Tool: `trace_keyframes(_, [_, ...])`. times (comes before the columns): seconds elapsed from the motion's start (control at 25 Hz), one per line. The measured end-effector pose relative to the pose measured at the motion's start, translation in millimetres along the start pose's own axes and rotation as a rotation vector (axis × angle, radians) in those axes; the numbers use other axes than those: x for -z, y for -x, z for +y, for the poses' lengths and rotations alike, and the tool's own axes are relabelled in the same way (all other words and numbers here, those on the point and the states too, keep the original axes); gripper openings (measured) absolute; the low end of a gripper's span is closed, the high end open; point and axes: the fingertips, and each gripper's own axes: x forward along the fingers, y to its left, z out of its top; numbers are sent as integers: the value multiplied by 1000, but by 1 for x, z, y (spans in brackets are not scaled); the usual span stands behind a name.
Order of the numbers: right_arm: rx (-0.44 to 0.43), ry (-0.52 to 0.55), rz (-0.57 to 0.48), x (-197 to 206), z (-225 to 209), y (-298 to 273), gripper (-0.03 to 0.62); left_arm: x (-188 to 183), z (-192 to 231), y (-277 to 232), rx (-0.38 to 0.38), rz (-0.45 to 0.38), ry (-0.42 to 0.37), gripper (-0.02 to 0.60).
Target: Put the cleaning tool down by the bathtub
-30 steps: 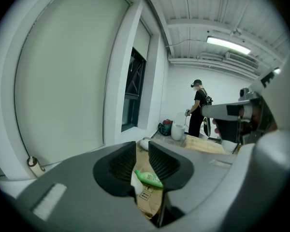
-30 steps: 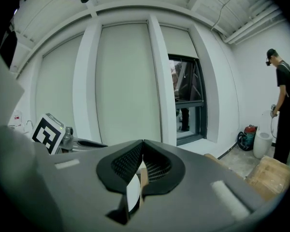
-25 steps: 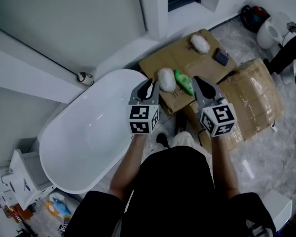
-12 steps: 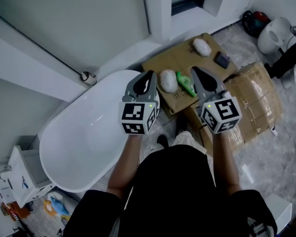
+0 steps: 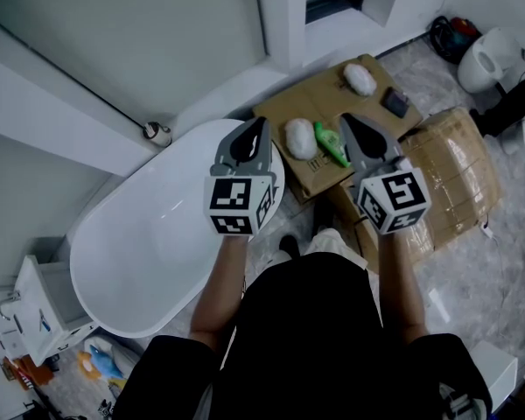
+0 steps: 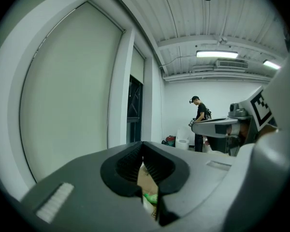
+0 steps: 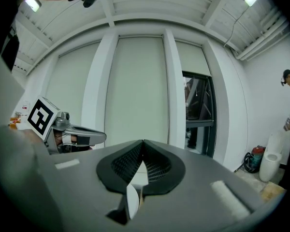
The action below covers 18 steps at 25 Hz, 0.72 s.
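Pale floor (image 5: pixel 486 261) carries a white oval bathtub (image 5: pixel 149 243) at left, then the left gripper (image 5: pixel 261 122), jaws just closed on nothing, the green-handled, white fluffy cleaning tool (image 5: pixel 315 140) lying on brown cardboard (image 5: pixel 289 108) beside the tub, and the right gripper (image 5: pixel 346 119), jaws together, empty.

White wall (image 5: pixel 114 24), pale marbled floor (image 5: pixel 506 265)

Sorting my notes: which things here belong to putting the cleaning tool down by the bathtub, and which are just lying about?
Job in hand: green cleaning tool, bathtub, left gripper, jaws just closed on nothing, right gripper, shut and empty.
Lying about: white pad, taped box, blue toy.
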Motion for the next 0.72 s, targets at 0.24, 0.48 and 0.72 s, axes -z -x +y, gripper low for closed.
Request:
trace_keyframes(0.24, [9, -5, 8, 4, -2, 1, 8, 1, 1, -1, 7, 3, -6, 0])
trace_keyframes(0.48, [15, -7, 14, 5, -5, 0, 8, 4, 0, -3, 17, 13, -1, 0])
trace_keyframes(0.72, [20, -8, 20, 7, -7, -3, 8, 7, 3, -6, 20, 19, 3, 0])
